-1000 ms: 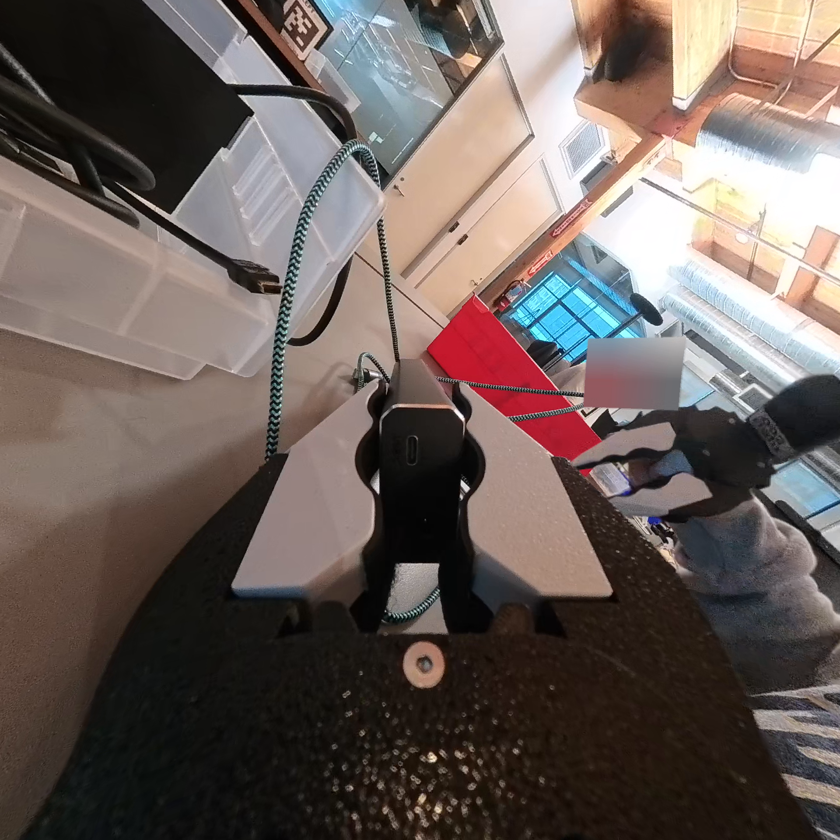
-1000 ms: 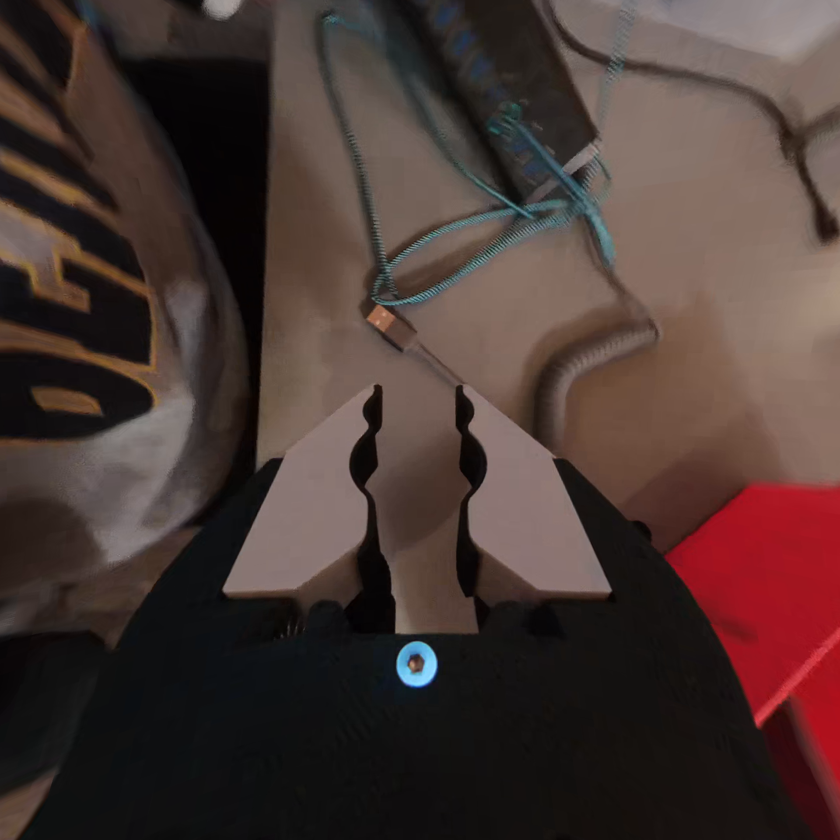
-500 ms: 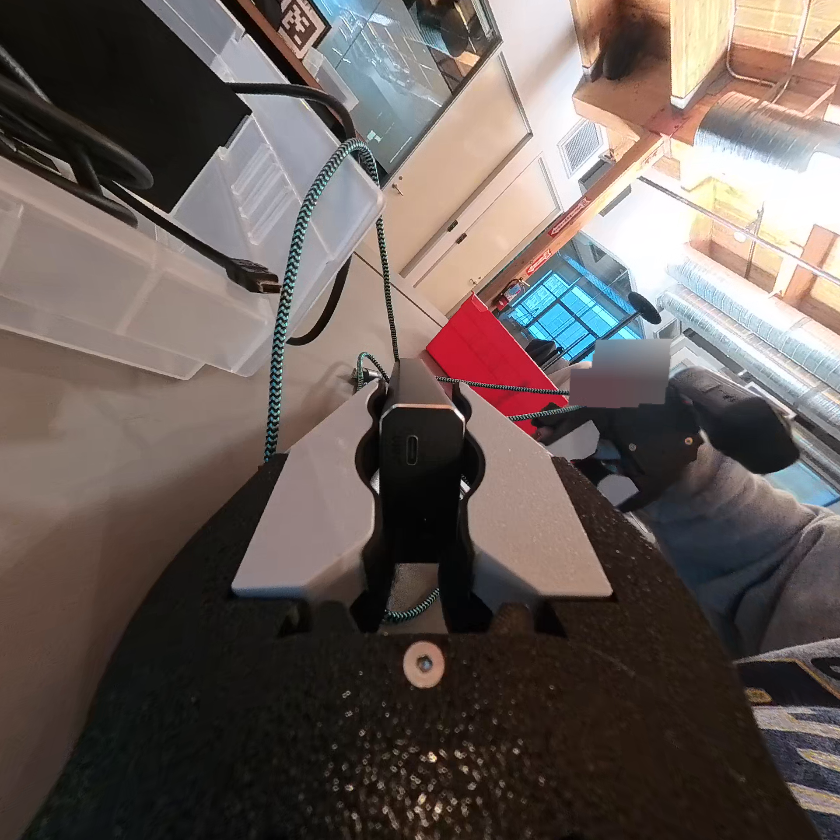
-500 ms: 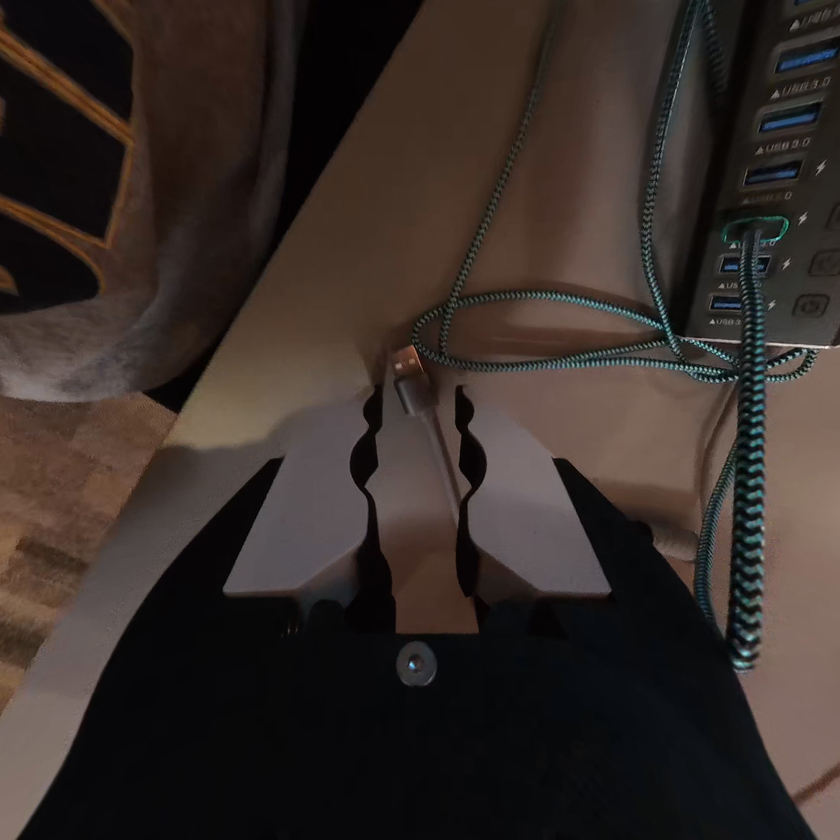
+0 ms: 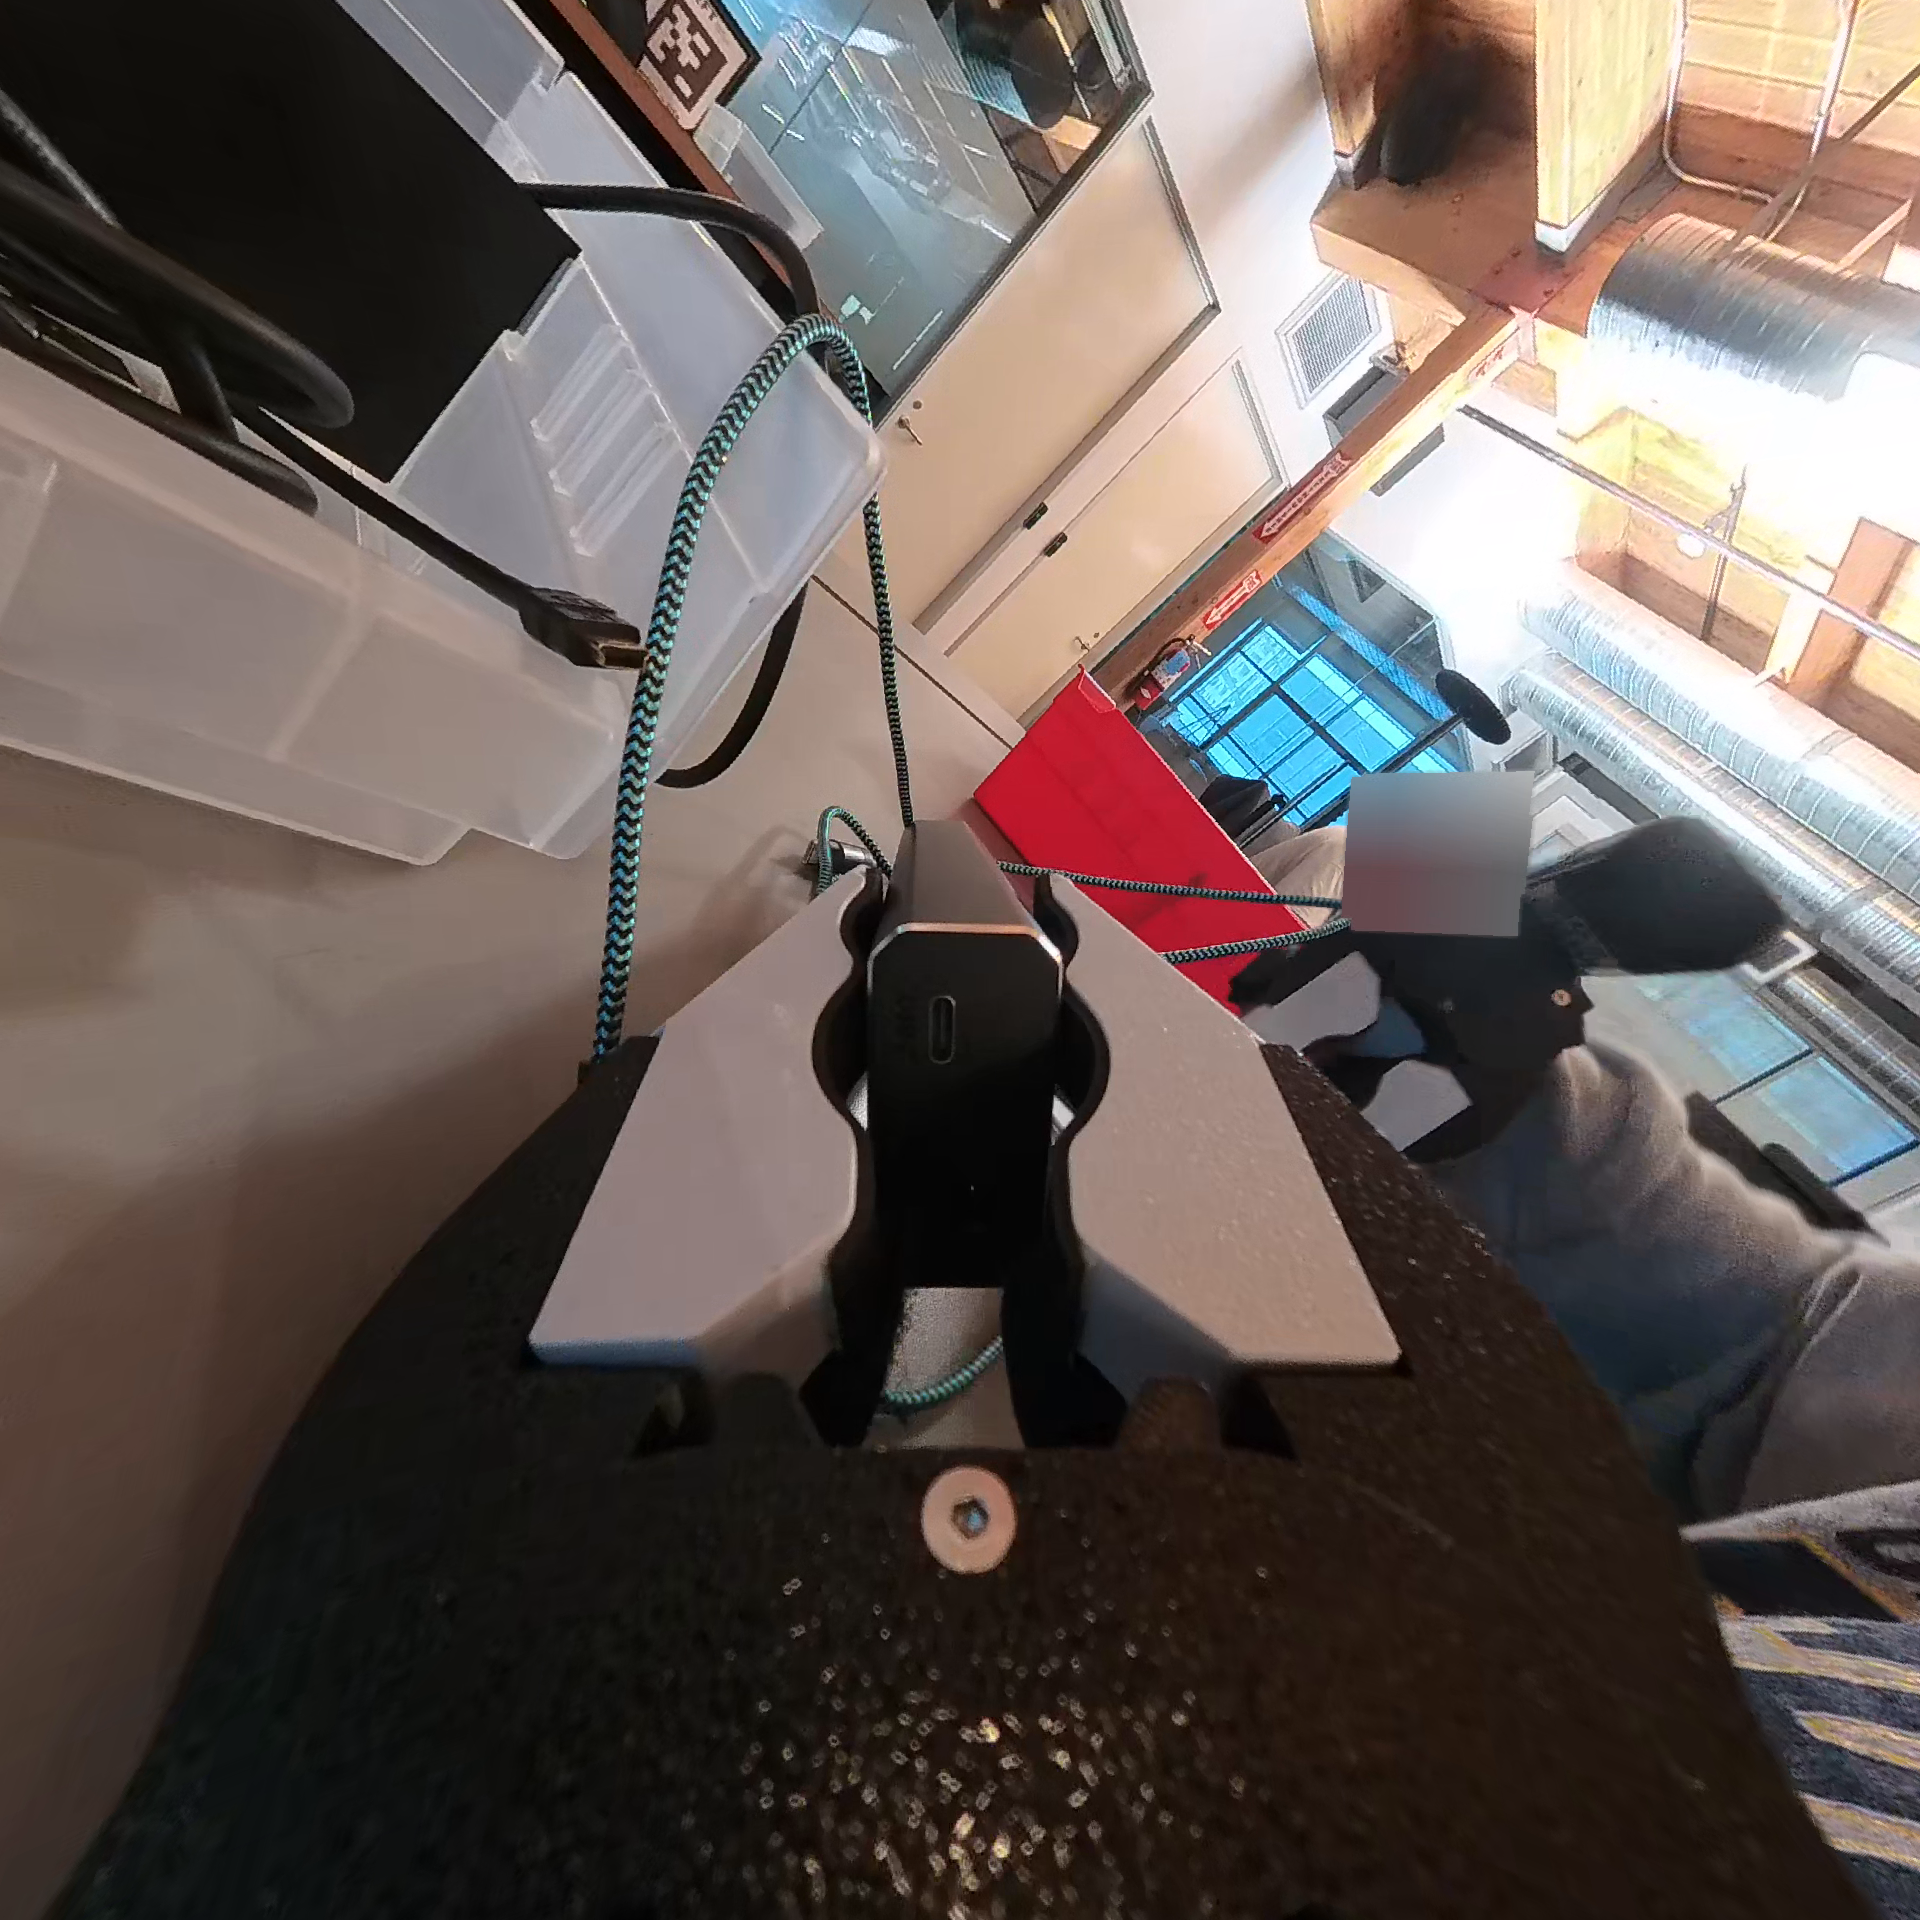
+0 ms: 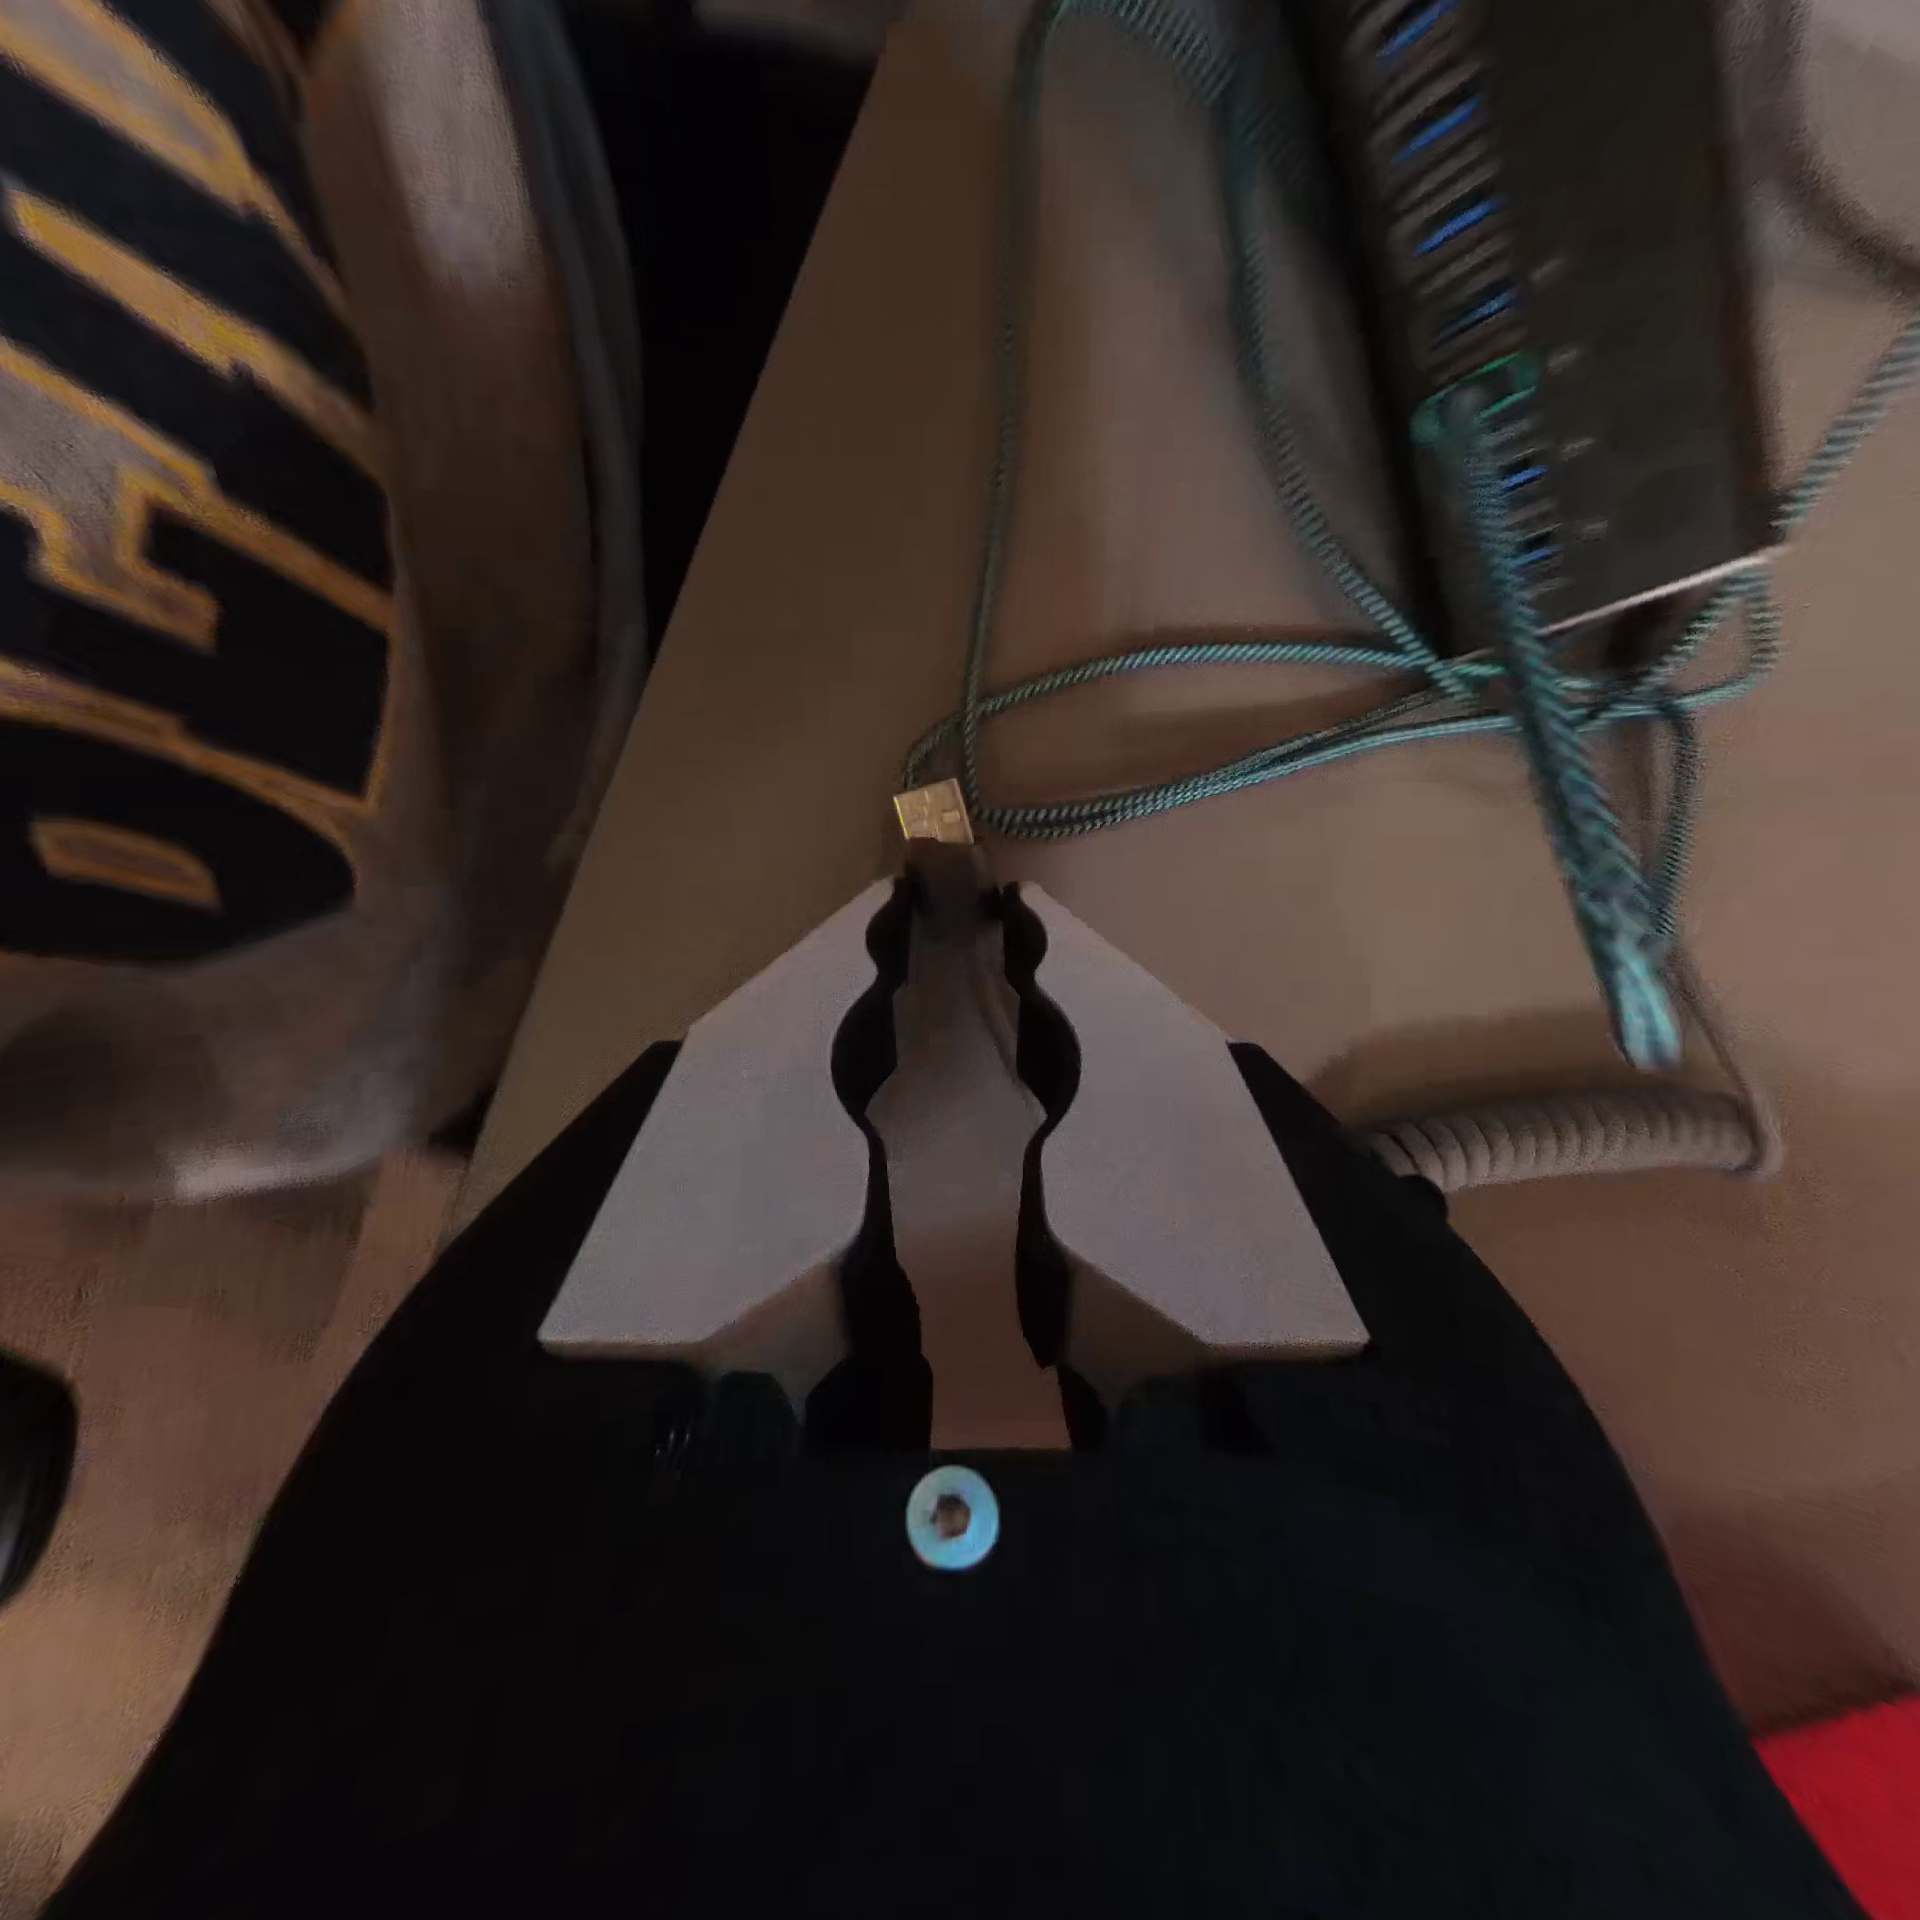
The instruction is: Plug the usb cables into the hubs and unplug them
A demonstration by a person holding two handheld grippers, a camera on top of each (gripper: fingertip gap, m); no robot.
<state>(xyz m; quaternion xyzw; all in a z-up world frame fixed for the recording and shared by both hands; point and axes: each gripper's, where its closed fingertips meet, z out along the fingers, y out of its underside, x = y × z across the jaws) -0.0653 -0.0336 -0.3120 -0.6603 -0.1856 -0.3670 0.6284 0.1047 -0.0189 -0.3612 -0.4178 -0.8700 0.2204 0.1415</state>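
Two claws: left claw (image 5: 961,914) clamped on one dark hub (image 5: 961,1029); right claw (image 6: 951,894) pinching one USB plug (image 6: 935,816).

hub (image 5: 961,1039) in left gripper (image 5: 961,894), bin (image 5: 416,644) behind

Dark slim hub (image 5: 961,1039) stands on edge, clamped between left gripper (image 5: 961,914) fingers, narrow end face with oval port toward camera. In right wrist view same hub (image 6: 1558,312) lies long over beige table, row of blue ports down one face, blurred. Teal-black braided cable (image 6: 1558,665) plugged into port near its lower end, hanging off. Second braided cable (image 6: 1143,675) looped on table; its gold USB plug (image 6: 933,812) unplugged, body pinched at tips of right gripper (image 6: 948,894).
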